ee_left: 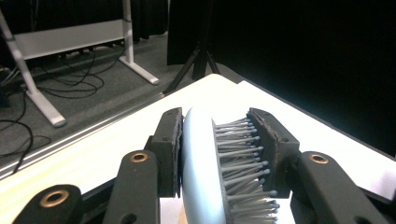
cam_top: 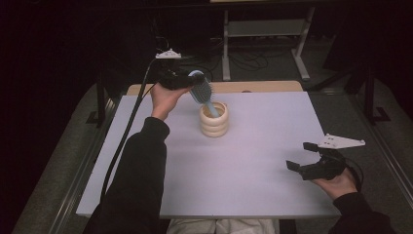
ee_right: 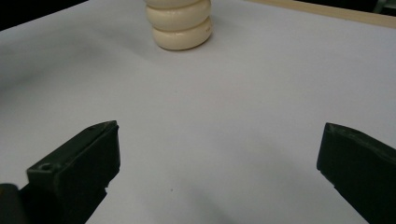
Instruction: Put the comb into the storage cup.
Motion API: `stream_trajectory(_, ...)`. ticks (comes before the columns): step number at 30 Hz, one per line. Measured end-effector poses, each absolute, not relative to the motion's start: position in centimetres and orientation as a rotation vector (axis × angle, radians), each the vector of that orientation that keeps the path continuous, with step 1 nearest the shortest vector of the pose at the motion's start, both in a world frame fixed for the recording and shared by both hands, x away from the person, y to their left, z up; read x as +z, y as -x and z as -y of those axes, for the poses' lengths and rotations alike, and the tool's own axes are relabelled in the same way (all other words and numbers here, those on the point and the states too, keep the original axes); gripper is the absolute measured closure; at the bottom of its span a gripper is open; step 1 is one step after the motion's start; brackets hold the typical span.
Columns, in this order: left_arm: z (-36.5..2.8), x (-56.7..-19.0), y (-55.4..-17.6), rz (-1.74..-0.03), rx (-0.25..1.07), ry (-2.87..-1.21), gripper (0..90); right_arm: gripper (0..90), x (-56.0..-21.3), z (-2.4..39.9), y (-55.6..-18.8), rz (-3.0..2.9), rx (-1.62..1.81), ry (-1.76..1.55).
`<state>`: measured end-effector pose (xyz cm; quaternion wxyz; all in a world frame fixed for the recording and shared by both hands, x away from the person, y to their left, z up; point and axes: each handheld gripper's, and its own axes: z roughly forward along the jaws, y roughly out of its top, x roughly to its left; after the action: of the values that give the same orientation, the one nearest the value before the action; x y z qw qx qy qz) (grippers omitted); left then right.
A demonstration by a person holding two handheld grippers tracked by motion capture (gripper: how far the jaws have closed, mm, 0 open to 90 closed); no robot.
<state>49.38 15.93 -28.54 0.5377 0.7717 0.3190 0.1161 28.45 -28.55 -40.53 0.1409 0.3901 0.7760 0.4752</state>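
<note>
Left tongs (cam_top: 187, 80) clamp the blue hairbrush (cam_top: 202, 91) by its head, upper centre of frame, handle dipping into the cream ribbed holder (cam_top: 214, 120). It looks light and rigid, but the springy bristles could slip, so the solid back is safer. Right tongs (cam_top: 303, 157) gape wide, lower right.

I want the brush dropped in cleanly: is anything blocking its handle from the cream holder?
Nothing visible does. The left gripper holds the hairbrush by its head, and the handle tip already sits inside the ribbed holder.
</note>
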Motion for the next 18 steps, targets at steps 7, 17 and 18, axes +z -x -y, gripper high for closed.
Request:
stream_trajectory(7,-16.0,-29.3,-49.6,-0.774,0.265,-1.827,57.5,0.0,-40.7,28.5,-28.5,-2.233,1.378,-1.126)
stream_trajectory(17,-15.9,-31.3,-49.7,-0.794,0.221,-1.793,57.3,0.0,-41.0,27.6,-28.6,-2.281,1.356,-1.099)
stream_trajectory(18,-15.9,-31.4,-49.8,-0.797,0.213,-1.784,57.3,0.0,-41.0,27.6,-28.6,-2.280,1.355,-1.101)
